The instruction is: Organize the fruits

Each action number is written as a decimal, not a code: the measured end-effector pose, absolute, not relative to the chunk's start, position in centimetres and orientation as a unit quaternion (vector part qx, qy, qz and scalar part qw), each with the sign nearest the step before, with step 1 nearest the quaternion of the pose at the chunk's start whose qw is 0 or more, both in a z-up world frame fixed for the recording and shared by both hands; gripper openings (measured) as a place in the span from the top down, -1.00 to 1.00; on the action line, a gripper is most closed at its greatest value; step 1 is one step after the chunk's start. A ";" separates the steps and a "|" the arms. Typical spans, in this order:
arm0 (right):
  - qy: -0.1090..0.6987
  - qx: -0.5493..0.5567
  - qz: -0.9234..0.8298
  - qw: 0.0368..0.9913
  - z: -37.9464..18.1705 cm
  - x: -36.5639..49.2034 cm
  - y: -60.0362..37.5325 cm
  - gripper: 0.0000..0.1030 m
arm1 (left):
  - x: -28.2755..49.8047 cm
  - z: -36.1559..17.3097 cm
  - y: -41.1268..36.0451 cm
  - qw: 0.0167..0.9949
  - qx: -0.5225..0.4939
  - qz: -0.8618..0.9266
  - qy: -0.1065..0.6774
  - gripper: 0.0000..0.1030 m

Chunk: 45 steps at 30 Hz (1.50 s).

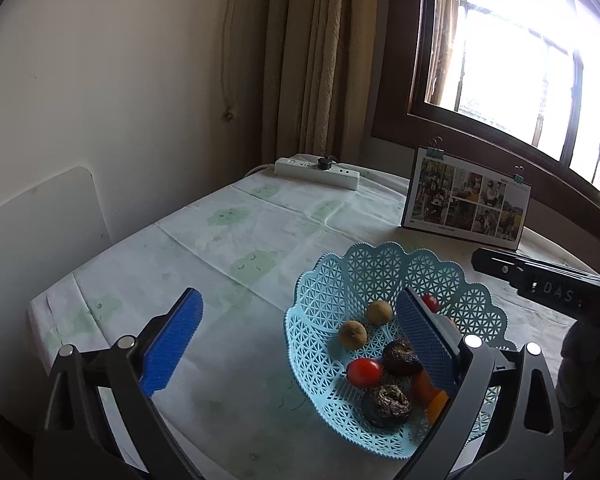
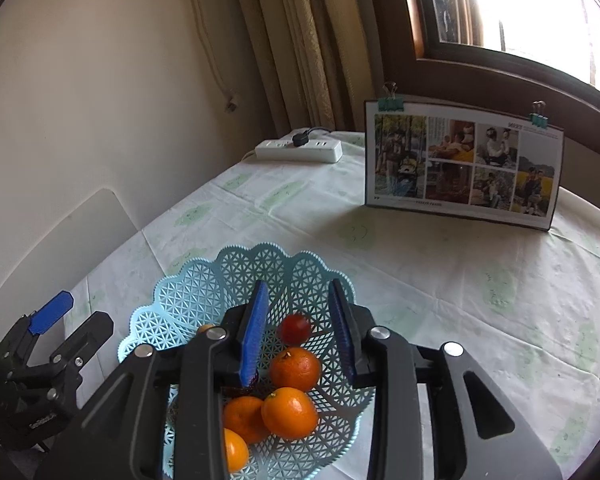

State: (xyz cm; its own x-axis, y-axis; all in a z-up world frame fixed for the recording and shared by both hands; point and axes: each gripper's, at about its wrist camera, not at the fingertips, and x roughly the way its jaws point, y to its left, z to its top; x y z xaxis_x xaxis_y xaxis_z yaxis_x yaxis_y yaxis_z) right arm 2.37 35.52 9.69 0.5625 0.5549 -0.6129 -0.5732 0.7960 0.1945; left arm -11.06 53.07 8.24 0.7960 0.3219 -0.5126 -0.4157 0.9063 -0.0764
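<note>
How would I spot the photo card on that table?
Start at the window and drop to the table beneath its sill. The photo card stands upright there, right of the white power strip; it alone shows a collage of photos, with two clips on top.

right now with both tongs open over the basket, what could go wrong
1. The right tongs hang open above the piled oranges; closing off-centre could squirt one sideways onto the red tomato.
2. The basket is light lattice plastic; a finger catching its rim might tip or slide it on the tablecloth.
3. The left tongs straddle the basket's edge, and both tools crowd the same spot, so they could collide.
</note>
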 end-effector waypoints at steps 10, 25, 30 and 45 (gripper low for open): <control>0.281 -0.014 0.298 0.912 11.6 -0.5 31.8 -0.64 | -11.6 9.1 52.4 0.942 -0.045 0.248 0.222 -0.94; 0.249 -0.062 0.327 0.909 10.3 -5.3 31.2 -0.79 | -12.5 9.1 50.8 0.936 -0.022 0.276 0.218 -0.94; 0.244 -0.070 0.328 0.910 10.0 -6.1 30.8 -0.86 | -12.6 8.7 50.1 0.933 -0.011 0.283 0.222 -0.94; 0.264 -0.071 0.330 0.904 9.5 -6.2 30.2 -0.90 | -12.8 8.8 48.4 0.932 0.010 0.281 0.230 -0.94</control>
State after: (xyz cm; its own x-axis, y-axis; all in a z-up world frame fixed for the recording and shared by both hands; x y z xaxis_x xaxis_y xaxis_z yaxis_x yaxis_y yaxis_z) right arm -6.24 30.23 9.51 0.6429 0.5586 -0.5240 -0.6340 0.7720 0.0452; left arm -12.76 48.36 8.76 0.7365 0.5274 -0.4237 -0.5184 0.8424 0.1475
